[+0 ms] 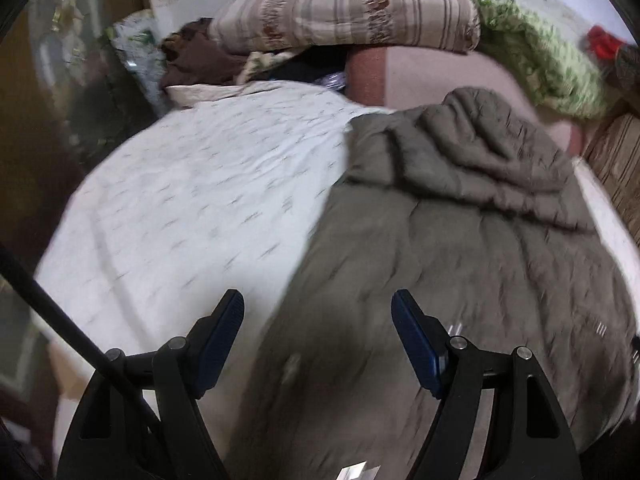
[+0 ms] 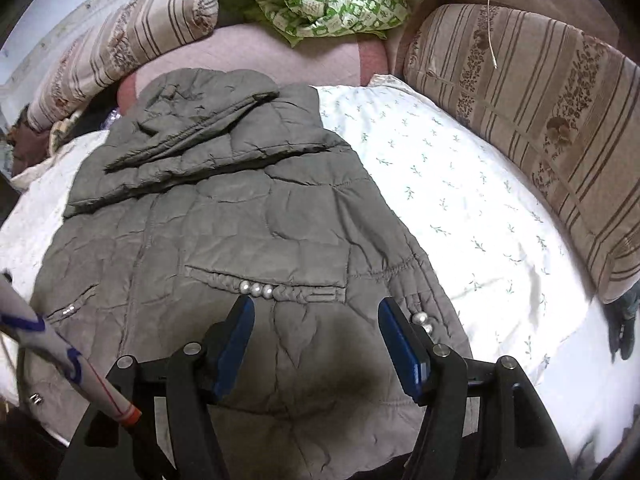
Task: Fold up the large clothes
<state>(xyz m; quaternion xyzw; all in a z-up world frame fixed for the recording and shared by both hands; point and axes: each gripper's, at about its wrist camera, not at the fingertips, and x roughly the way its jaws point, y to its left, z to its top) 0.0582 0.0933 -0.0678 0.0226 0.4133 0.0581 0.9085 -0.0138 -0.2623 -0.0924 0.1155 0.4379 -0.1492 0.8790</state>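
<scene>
Hovering over the bed's white sheet point(image 1: 192, 184), the left gripper point(image 1: 318, 320) is carrying its fingers wide with nothing between them, and the grey quilted jacket's point(image 1: 460, 248) near edge is lying just beneath. Moving right, the jacket is spreading flat across the bed, one sleeve point(image 2: 192, 136) already lying folded over the chest and the pearl-trimmed pocket point(image 2: 264, 288) facing up. Further right, the right gripper point(image 2: 316, 322) is hanging above the hem, fingers wide apart and empty too. Striped cushions point(image 2: 532, 128) are lining the far side. By the look of it, the fold is only partly done; the next move is likely calling for both grippers dropping onto the hem, pinching it and carrying it toward the collar.
</scene>
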